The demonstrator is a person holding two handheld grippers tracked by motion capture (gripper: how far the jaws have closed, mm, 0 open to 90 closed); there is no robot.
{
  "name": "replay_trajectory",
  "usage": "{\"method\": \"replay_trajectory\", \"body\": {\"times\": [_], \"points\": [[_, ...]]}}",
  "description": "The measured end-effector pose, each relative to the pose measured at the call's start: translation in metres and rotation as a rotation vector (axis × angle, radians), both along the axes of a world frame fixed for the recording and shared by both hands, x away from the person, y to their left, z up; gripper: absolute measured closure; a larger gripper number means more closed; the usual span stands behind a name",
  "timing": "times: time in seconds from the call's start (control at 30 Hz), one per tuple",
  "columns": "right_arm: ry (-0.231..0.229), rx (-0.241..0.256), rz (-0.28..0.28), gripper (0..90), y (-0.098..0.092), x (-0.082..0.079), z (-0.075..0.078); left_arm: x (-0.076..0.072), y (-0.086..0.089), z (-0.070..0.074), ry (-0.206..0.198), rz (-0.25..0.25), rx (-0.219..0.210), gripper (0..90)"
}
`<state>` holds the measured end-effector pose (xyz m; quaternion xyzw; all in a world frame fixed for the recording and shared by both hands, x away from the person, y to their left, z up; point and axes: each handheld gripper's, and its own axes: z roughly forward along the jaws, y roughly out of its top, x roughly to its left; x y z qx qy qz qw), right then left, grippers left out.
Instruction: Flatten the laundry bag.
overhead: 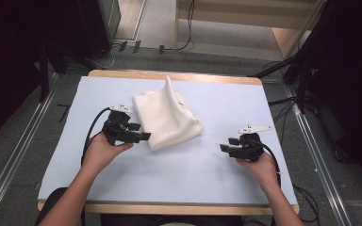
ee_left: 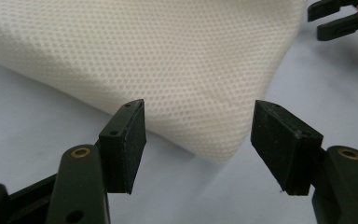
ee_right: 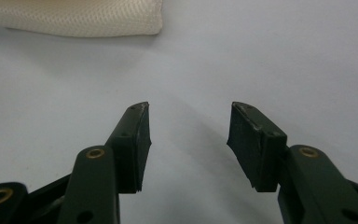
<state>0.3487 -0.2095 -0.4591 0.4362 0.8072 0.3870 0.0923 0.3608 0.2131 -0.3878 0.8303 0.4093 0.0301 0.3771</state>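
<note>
The white cloth [overhead: 166, 117] lay folded mid-table – mostly done, one flap stuck up. Left gripper [overhead: 139, 136] was wide open, touching nothing, right by the cloth's corner. Right gripper [overhead: 226, 148] – open, empty, well apart from cloth.

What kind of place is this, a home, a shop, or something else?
Probably a lab or recording workspace, not a home: a table with a plain pale cover, metal floor rails, loose cables on grey floor, and dark stands around it.
</note>
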Motion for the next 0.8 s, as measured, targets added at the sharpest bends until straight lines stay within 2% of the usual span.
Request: {"method": "replay_trajectory", "body": {"times": [0.17,0.33,0.53,0.6,0.8], "points": [[-0.002,-0.002,0.008,49.9,0.002,0.001,0.0,0.001,-0.015,0.005,-0.006,-0.024,-0.004,36.6],[0.0,-0.006,0.01,49.9,0.002,0.001,0.0,0.0,-0.027,0.005,-0.014,-0.05,0.014,36.3],[-0.004,-0.018,0.017,48.7,0.003,0.001,-0.001,0.004,-0.045,0.01,-0.022,-0.075,-0.004,35.7],[-0.005,-0.02,0.017,48.7,0.002,0.001,-0.001,0.006,-0.051,0.01,-0.031,-0.078,-0.008,33.9],[-0.001,-0.026,0.019,48.6,0.0,0.001,-0.002,0.01,-0.064,0.009,-0.021,-0.083,-0.027,26.7]]}}
